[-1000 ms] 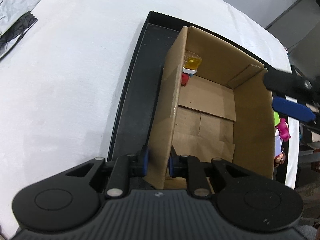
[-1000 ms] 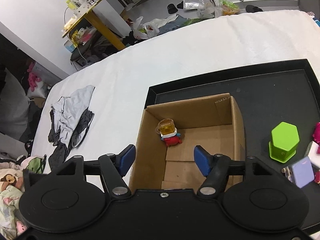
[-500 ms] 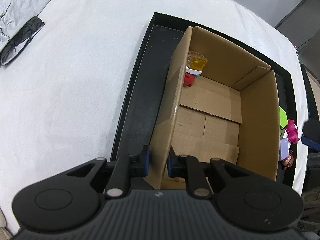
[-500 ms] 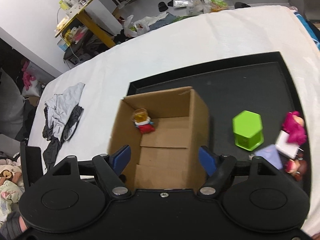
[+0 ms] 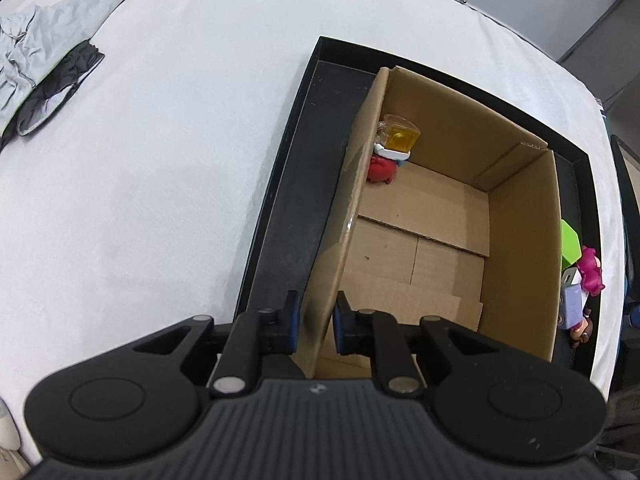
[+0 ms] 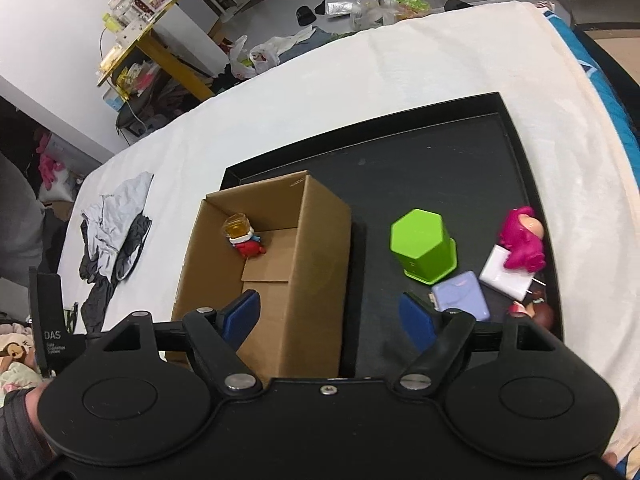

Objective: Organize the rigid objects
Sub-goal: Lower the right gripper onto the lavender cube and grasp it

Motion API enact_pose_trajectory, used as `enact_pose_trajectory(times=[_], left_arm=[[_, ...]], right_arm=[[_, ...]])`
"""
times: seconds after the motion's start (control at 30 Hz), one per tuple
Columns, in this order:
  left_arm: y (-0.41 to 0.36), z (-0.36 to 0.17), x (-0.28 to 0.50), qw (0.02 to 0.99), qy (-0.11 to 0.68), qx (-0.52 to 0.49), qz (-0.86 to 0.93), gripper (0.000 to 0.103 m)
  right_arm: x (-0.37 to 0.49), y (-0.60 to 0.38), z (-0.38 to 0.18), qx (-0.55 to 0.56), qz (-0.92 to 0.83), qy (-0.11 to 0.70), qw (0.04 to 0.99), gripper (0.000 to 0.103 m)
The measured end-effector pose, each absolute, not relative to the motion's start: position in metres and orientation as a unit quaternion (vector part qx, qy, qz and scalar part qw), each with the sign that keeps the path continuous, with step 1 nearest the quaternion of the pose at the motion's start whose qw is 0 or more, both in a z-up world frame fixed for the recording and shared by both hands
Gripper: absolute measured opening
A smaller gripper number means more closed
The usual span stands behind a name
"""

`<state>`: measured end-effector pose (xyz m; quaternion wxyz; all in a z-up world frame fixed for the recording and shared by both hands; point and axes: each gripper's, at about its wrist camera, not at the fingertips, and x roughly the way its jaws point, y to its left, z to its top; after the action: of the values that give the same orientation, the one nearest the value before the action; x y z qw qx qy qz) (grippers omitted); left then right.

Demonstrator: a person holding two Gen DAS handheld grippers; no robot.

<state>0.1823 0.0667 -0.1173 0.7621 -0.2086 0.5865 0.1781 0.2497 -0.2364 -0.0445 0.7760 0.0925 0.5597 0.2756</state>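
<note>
Fingers (image 5: 294,322) of the left gripper (image 5: 316,324) pinch the near left wall of an open cardboard box (image 5: 520,216), one blue pad outside and one inside, while the right gripper (image 6: 330,318) hovers with its fingers (image 6: 242,314) spread wide, one above the box's inner edge and the other over the black tray (image 6: 440,152). The box stands at the left end of the tray, which rests on a white-covered surface (image 5: 160,160). A small figurine with a red body and amber cube head (image 6: 244,238) lies in the box's far left corner. Right of the box on the tray sit a green hexagonal container (image 6: 424,246), a lavender case (image 6: 462,296), a white block (image 6: 506,274) and a pink toy (image 6: 522,238), clustered near the right rim. Grey and black clothes (image 5: 44,64) lie crumpled to the left
</note>
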Motion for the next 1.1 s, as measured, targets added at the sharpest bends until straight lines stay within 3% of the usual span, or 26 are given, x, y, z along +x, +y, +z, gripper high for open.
enact_pose_trajectory(times=[0.33, 0.73, 1.1], left_arm=[[0.059, -0.116, 0.187, 0.759, 0.591, -0.199, 0.188, 0.016], [0.051, -0.114, 0.187, 0.762, 0.598, -0.184, 0.167, 0.016], [0.053, -0.119, 0.185, 0.76, 0.601, -0.188, 0.161, 0.016]], right_arm=[[0.256, -0.279, -0.052, 0.112, 0.262, 0.562, 0.777, 0.076], [0.271, -0.305, -0.082, 0.135, 0.242, 0.582, 0.764, 0.062], [0.279, -0.283, -0.113, 0.077, 0.229, 0.606, 0.758, 0.06]])
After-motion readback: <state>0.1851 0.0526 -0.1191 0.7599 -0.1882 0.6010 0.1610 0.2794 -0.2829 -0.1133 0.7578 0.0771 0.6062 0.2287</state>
